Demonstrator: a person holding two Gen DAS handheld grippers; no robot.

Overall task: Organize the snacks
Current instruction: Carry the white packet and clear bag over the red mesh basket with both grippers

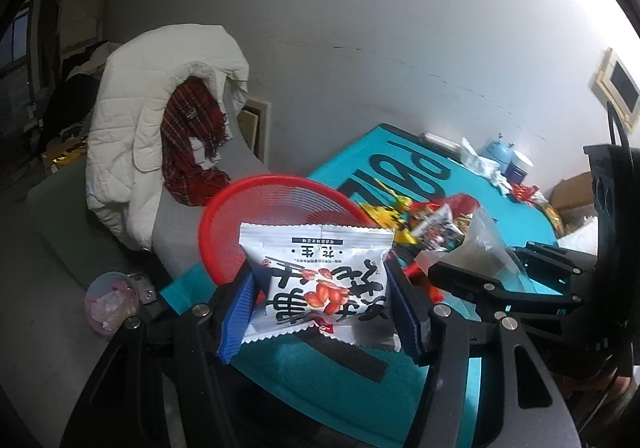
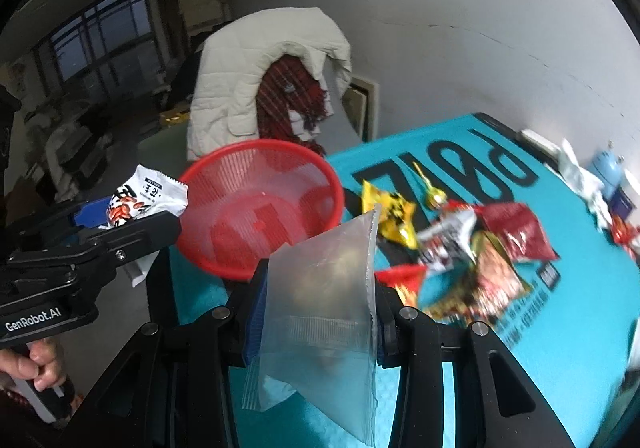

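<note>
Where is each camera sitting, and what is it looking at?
Left wrist view: sits on the left tongs, looking along them at the white snack packet they hold, with the red basket behind; the right tongs show at the right edge.
Right wrist view: sits on the right tongs, looking at the clear plastic bag they hold; the left tongs and a hand show at the left.
Both views share the basket, teal table, snack pile and white coat.

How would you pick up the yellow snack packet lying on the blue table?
Probably by the yellow packet's raised crinkled corner on its basket-facing edge, coming down from above. It lies flat on the blue cloth, so nothing slides under it, and that side next to the red basket is clear of the other wrappers.
</note>
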